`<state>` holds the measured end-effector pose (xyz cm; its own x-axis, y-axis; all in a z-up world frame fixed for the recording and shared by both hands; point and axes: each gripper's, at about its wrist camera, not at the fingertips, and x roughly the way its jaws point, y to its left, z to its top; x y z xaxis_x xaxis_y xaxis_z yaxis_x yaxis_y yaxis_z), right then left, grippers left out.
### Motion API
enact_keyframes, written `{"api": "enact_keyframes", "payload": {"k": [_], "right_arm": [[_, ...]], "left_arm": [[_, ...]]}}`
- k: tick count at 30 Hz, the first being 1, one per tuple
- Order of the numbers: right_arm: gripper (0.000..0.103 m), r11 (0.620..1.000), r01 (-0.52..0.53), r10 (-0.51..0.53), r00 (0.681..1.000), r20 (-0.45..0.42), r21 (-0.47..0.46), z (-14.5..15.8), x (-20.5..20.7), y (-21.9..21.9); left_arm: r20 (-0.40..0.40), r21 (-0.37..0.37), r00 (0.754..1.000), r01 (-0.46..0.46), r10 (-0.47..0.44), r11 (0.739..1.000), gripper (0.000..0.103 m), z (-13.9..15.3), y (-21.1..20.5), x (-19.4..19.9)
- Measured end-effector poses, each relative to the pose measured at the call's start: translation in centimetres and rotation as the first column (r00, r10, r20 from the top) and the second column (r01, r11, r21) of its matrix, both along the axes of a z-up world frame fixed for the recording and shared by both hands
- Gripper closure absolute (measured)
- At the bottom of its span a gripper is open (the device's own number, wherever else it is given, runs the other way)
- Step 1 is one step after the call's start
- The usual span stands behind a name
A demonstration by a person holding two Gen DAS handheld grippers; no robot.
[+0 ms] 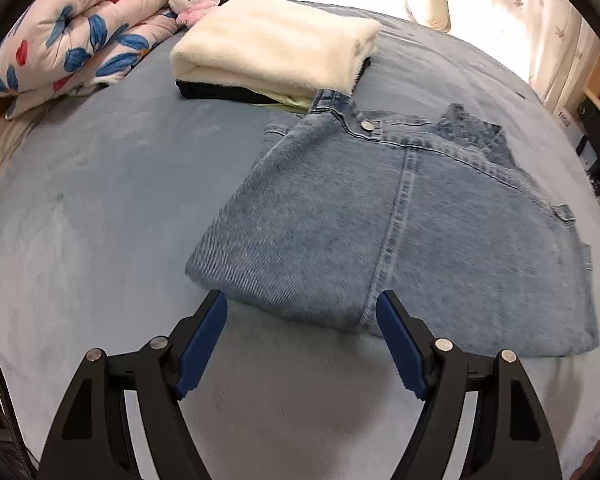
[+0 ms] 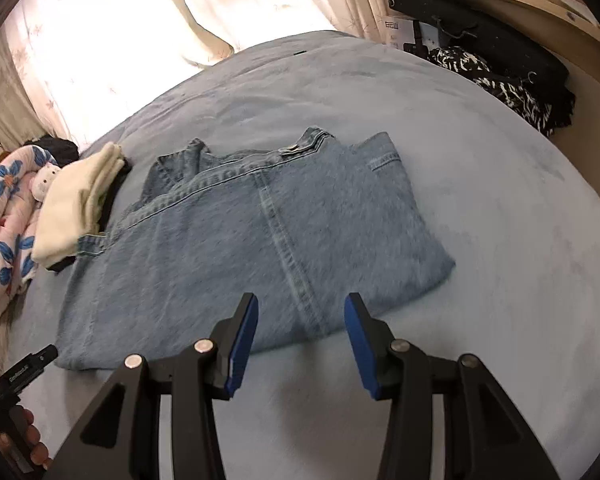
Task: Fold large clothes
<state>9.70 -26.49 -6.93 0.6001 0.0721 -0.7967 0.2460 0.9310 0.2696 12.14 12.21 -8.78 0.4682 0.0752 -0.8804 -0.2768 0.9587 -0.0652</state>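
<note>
- The folded light-blue denim garment (image 1: 400,232) with stitched seams and a metal button lies flat on the soft blue-grey plush bed cover (image 1: 100,200).
- The left gripper (image 1: 302,304) hovers over its near edge, blue pads wide apart, empty.
- The right gripper (image 2: 301,306) stands narrower, also empty.
- A fluffy cream folded garment (image 1: 272,52) sits just beyond the denim.

- Denim garment (image 1: 400,216): faded blue woven cloth, stitched seams, shiny metal snap button (image 1: 367,125).
- Bed cover (image 1: 100,200): soft, matt blue plush.
- Folded cream garment (image 1: 268,52): fluffy fleece.
- Left gripper (image 1: 302,312): matt black plastic, blue ribbed pads (image 1: 199,350), metal pins.
</note>
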Motion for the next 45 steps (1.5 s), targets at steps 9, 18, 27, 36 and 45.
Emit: {"api": "enact_keyframes", "payload": {"k": [9,18,27,36,45], "right_arm": [[0.058,0.993,-0.078,0.076,0.997,0.026,0.087,0.0,-4.5,3.8],[0.058,0.973,-0.231,0.230,0.971,0.066,0.001,0.2,-5.4,10.0],[0.058,0.962,-0.272,0.273,0.958,0.085,-0.029,-0.4,-2.8,11.9],[0.058,0.966,-0.251,0.255,0.964,0.077,-0.060,-1.5,3.7,10.9],[0.097,0.912,-0.401,0.397,0.916,-0.058,-0.090,-7.0,12.6,13.9]], "left_arm": [[0.047,-0.141,0.997,0.064,-0.058,0.988,0.027,1.5,-0.4,-4.9],[0.105,-0.517,0.994,0.084,-0.034,0.852,0.027,-3.3,2.2,-6.4],[0.119,-0.658,0.982,-0.035,0.149,0.752,0.029,-9.6,6.0,-0.7],[0.168,-0.541,0.967,-0.072,0.191,0.838,0.087,-8.2,5.9,5.0],[0.380,-0.279,0.921,0.018,0.093,0.960,0.095,-0.3,1.2,3.7]]}}
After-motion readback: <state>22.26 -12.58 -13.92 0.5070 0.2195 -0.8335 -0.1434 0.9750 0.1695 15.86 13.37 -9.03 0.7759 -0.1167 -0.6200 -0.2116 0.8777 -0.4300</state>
